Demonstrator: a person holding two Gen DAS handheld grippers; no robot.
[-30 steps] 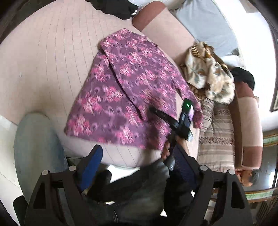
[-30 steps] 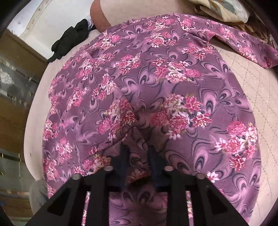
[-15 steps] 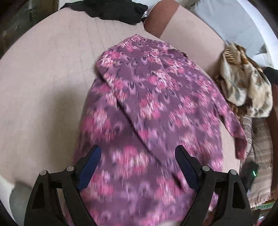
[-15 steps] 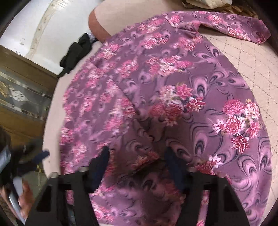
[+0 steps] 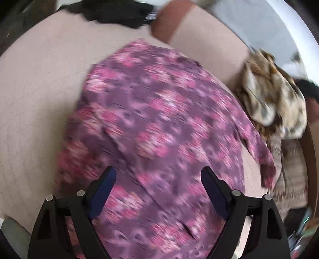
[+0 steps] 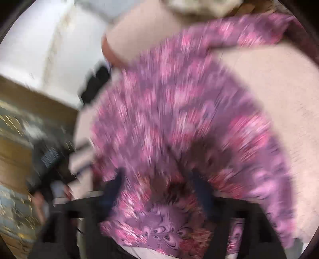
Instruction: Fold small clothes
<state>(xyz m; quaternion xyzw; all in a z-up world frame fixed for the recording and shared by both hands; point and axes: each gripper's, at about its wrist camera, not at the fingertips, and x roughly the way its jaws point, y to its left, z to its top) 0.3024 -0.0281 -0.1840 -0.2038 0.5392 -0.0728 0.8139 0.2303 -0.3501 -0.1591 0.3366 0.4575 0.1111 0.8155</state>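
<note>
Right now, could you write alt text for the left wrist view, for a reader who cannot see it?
The open left gripper hovers over a purple floral garment spread on a beige cushion. A crumpled tan patterned cloth lies at right, dark clothing at the top; the image is motion-blurred.

Two wrist fisheyes, both low over the same purple floral garment (image 5: 159,129).

The left wrist view looks down from above the hem toward the sofa back (image 5: 199,45); the blurred right wrist view sits closer, cloth filling its foreground. Both share the garment and pink cushion (image 6: 279,95).
</note>
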